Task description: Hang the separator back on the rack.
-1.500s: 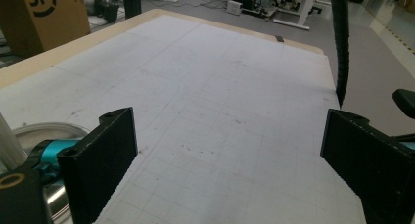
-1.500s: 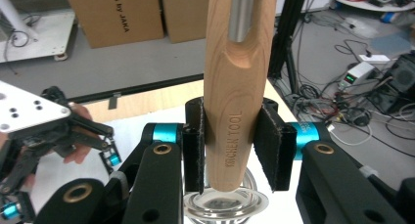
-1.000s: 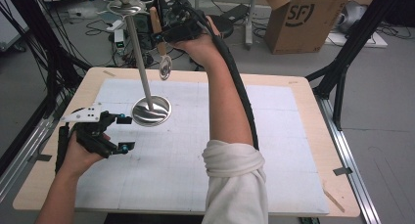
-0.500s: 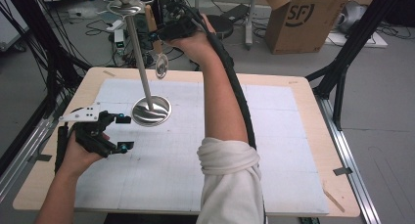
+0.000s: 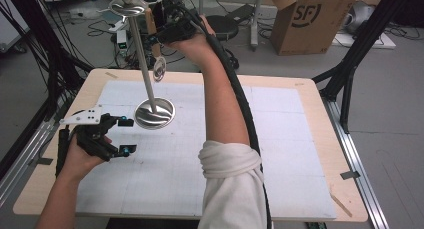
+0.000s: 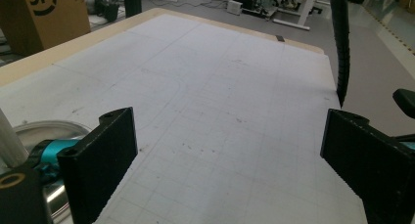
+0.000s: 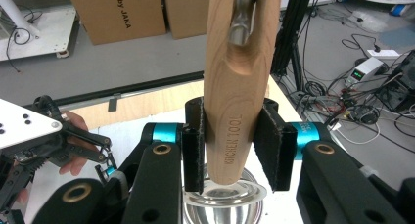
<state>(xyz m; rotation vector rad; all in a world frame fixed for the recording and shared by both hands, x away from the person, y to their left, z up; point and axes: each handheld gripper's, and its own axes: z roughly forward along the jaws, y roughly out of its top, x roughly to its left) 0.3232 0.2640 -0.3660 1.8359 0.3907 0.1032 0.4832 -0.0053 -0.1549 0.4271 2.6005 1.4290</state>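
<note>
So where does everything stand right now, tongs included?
Right tongs: shut on the wooden-handled tool, raised by the stand's top.
Wooden-handled tool: upright, clamped between the pads, metal piece in its slot.
Metal stand: base on the table, pole leaning, small disc at top.
Left tongs: open, nothing between them, low over the mat beside the stand's base.
Table: white gridded mat covering it.
Cardboard box: on the floor behind the table.

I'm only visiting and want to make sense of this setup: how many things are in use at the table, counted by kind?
grippers: 2 (left gripper, right gripper)
metal stand: 1
wooden-handled tool: 1
Total: 4
</note>
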